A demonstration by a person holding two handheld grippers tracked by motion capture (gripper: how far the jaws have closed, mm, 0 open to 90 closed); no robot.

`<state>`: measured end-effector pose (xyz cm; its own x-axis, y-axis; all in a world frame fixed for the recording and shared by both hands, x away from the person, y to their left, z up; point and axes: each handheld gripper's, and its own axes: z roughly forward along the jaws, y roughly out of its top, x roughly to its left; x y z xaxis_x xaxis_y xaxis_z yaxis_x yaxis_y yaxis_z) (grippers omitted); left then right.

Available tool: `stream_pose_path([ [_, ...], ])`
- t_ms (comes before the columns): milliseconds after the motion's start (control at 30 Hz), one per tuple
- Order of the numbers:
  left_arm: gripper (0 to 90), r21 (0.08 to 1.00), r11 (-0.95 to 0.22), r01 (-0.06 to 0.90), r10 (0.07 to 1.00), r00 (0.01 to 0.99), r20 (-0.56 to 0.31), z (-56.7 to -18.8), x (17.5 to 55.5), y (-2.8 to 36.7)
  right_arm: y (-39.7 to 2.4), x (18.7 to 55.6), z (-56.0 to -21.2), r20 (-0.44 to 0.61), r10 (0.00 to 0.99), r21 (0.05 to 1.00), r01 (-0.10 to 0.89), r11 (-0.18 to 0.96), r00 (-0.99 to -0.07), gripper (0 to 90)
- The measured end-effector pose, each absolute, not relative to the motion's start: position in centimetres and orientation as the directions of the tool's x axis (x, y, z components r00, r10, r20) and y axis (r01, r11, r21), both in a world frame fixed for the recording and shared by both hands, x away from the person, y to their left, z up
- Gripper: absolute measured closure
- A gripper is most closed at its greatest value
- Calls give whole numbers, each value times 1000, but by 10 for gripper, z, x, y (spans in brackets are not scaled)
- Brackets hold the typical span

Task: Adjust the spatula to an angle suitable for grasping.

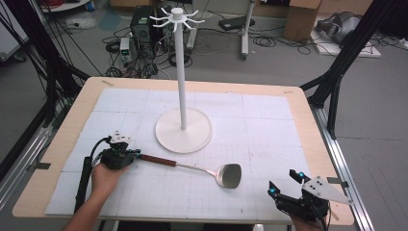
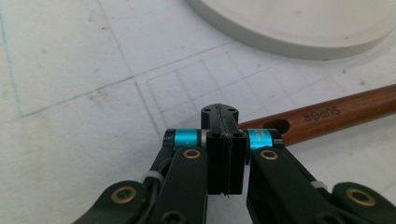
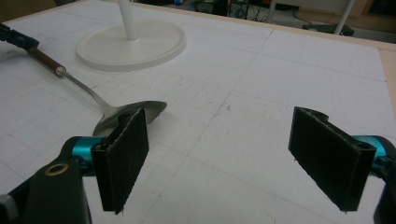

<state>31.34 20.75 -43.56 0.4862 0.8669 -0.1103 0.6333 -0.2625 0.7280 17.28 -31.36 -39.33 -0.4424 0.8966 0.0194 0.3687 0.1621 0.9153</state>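
Spatula [image 1: 192, 168] mid-mat, open room around

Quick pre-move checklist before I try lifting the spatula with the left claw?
1. Left claw shut: ok.
2. Spatula handle between its pads: not ok; the pads meet each other and the handle end lies just beside them.
3. Right claw open and empty: ok.
4. Spatula head resting on the mat: ok.
5. Hook stand upright, apart from the spatula: ok.
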Motion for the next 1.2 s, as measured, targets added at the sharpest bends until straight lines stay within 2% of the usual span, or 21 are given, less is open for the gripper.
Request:
stream_pose_path([
  [267,896,720,-297,627,850,517,-99,-436,311,190,-313,173,-393,23,897,914,373,160,-442,187],
  [700,896,716,-402,571,777,626,-64,-438,301,121,-317,170,-393,26,900,916,370,152,-435,187],
  [933,894,727,-400,557,766,640,-69,-439,298,107,-319,168,-393,28,903,917,371,148,-429,187],
  [1033,838,745,-387,542,785,618,-42,-431,297,117,-320,167,-393,28,903,917,370,147,-428,187],
  [1100,784,768,-345,540,804,592,-55,-424,297,129,-321,168,-394,31,902,918,370,145,-431,188],
  [1133,749,783,-310,540,814,576,-74,-422,296,136,-321,168,-394,40,901,916,377,140,-432,207],
  [1200,686,807,-250,534,827,551,-109,-417,294,151,-321,171,-395,40,889,916,372,150,-457,308],
])
